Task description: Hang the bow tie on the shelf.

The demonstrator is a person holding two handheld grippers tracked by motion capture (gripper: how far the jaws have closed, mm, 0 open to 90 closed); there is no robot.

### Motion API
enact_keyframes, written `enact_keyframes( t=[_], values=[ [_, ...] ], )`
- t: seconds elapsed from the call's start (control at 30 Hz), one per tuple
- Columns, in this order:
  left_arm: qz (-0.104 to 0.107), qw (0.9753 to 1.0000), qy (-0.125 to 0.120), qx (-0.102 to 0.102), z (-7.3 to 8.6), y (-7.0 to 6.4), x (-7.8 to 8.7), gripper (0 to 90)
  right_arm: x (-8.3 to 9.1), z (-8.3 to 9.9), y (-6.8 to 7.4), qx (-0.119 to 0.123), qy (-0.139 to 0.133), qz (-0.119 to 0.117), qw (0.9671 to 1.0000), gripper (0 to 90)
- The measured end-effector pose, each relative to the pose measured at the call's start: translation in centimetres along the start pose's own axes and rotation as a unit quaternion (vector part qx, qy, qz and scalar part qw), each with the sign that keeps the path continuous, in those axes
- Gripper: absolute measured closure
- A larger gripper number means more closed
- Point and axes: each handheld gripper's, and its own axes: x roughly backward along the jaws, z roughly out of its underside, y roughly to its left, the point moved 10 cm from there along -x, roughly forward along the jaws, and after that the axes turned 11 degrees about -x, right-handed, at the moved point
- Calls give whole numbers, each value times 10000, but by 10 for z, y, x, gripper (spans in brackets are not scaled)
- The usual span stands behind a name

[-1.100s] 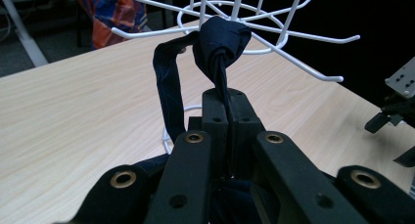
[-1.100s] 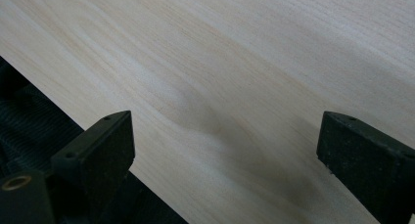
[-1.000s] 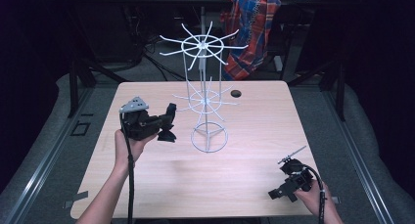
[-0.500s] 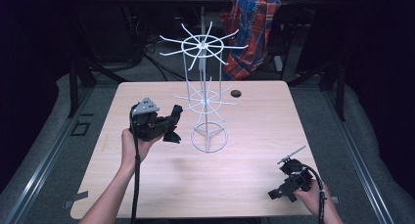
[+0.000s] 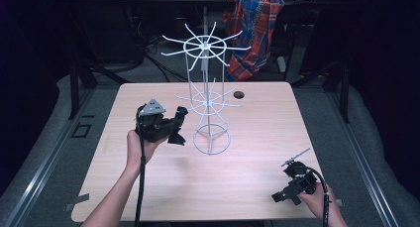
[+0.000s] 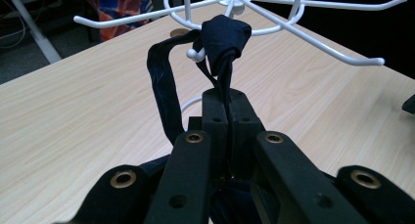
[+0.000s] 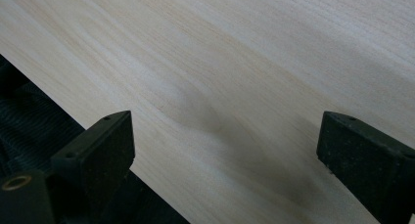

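No readable text, label, brand, number or sign appears anywhere.

In the left gripper view the white wire rack (image 6: 293,18) is cut off by the top edge, so its upper tiers are out of frame. The dark cloth strap (image 6: 222,38) disappears between the closed jaws of the left hand-held gripper (image 6: 227,99) (its lower end is hidden). In the high view the small dark disc (image 5: 239,94) on the surface (image 5: 277,138) is too small to identify.

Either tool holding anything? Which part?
Left tool pinches a dark cloth strap just below its knotted end, at a white rack hook. Right tool: nothing.
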Motion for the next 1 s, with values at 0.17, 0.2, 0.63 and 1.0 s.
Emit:
enact_keyframes(
  t=[0.17, 0.2, 0.63, 1.0],
  values=[
    [10, 10000, -13, -9, 0, 0, -3, 877, 0, 0, 0, -3, -3, 4, 10000, 67],
    [10, 10000, -6, 0, 0, -1, -4, 877, 0, 0, 0, -2, -3, 4, 10000, 67],
    [-6, 9999, 80, -126, -1, -4, -15, 877, -1, 0, 1, -50, -41, -38, 10000, 67],
    [-48, 9998, 106, -163, -2, -6, -22, 877, -1, 0, 1, -43, -28, -33, 10000, 67]
  ],
)
